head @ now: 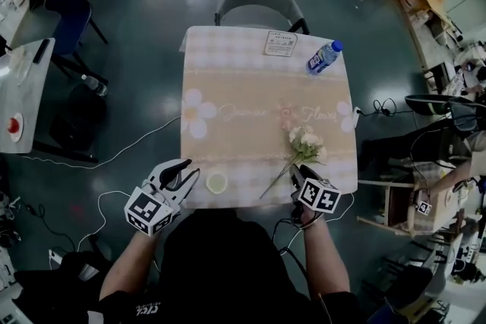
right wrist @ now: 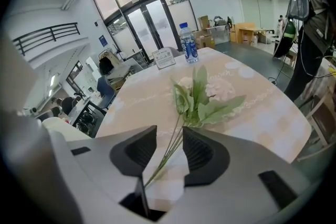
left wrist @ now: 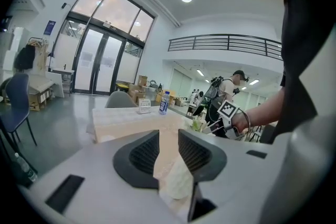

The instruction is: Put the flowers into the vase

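A bunch of pale flowers [head: 305, 142] lies on the checked tablecloth [head: 228, 87], its green stems running down-left toward the near edge. My right gripper [head: 296, 174] sits over the stem ends. In the right gripper view the stems [right wrist: 177, 136] pass through the gap of my right gripper [right wrist: 169, 134], whose jaws stand open without pressing on them. The small pale vase [head: 216, 182] stands near the table's front edge, just right of my left gripper [head: 186, 165]. My left gripper [left wrist: 169, 136] is open by a narrow gap, with the vase [left wrist: 177, 181] showing low in it, untouched.
A water bottle [head: 324, 57] lies at the far right of the table and a small card [head: 280, 43] stands at the far edge. A grey chair [head: 254, 0] is behind the table. Cables trail on the floor [head: 114, 155] to the left.
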